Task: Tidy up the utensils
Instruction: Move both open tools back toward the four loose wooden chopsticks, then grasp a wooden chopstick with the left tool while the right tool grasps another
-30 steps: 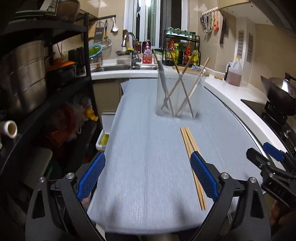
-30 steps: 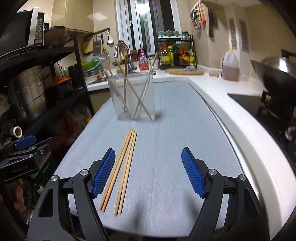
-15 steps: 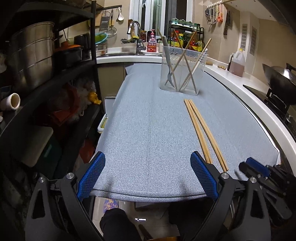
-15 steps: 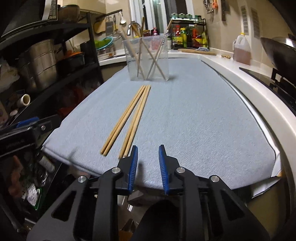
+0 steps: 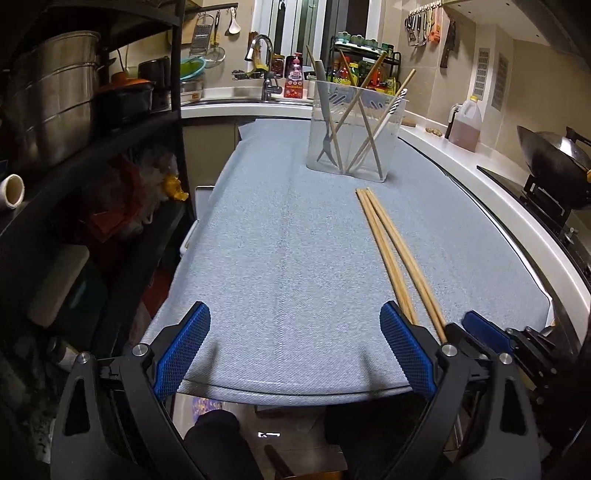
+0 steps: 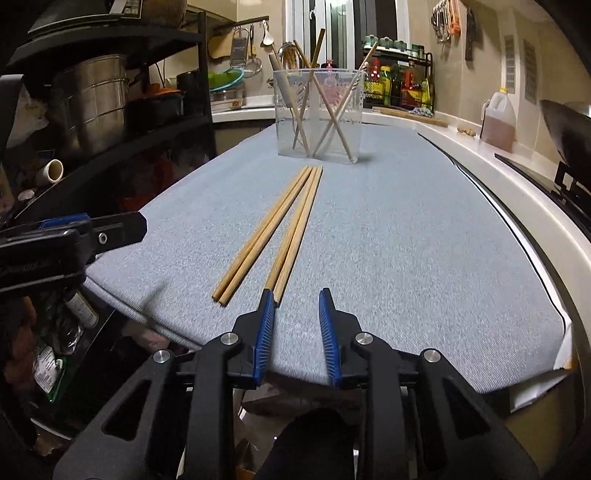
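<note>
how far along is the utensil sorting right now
Done: several utensils already stand in the clear holder. In hand: nothing; the right gripper, partly open, sits at the near ends of the chopsticks, and the left gripper is wide open. Left: four chopsticks lie on the cloth.

A home kitchen: a sink with a faucet [image 5: 260, 55] at the far end, a rack of sauce bottles [image 5: 364, 70] beside it, a wok [image 5: 554, 158] on the stove to the right, big steel pots [image 5: 48, 96] on black shelving, utensils hanging [image 5: 424, 26] on the wall
</note>
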### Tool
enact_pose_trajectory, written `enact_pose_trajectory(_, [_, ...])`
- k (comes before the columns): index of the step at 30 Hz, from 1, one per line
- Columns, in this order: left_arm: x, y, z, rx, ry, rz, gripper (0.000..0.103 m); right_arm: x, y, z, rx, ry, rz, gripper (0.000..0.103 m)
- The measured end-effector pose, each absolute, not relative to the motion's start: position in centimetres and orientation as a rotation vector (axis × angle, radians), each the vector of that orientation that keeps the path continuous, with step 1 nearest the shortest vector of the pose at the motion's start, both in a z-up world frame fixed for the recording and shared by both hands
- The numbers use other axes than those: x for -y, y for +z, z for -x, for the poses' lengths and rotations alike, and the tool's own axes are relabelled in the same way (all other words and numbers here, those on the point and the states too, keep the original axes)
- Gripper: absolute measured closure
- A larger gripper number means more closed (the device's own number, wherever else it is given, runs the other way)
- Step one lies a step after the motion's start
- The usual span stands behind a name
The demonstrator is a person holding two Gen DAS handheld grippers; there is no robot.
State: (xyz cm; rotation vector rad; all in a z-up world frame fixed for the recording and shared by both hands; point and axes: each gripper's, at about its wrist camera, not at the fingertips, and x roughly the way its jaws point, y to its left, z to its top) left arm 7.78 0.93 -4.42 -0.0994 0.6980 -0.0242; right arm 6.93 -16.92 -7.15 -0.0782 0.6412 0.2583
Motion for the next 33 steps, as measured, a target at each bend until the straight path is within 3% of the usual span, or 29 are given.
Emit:
enact_pose_trajectory(3, [0.1, -4.7, -8.2, -0.702, -0.066, 0.103, 0.013, 17.0, -7.2, -8.0, -0.628, 0.289, 0.073, 0.103])
enact_pose_trajectory(19, [3.9, -7.4, -10.2, -0.745, -0.089, 0.029, 0.013, 20.6, -7.3, -8.3, -0.648, 0.220, -0.045, 0.102])
enact_pose_trajectory(27, [3.1, -7.5, -9.9, -0.729, -0.004, 0.010, 0.013, 20.6, -7.3, -8.3, -0.660, 0.259, -0.049, 0.094])
enact_pose_trajectory(32, [3.0, -7.6, -9.8, -0.709, -0.012, 0.002, 0.013, 19.6, -7.3, -7.8, -0.654, 0.302, -0.015, 0.064])
enact_pose_trajectory(33, [3.1, -7.7, -9.7, -0.704, -0.015, 0.003, 0.014, 19.1, -7.4, -7.7, -0.645, 0.297, 0.017, 0.064])
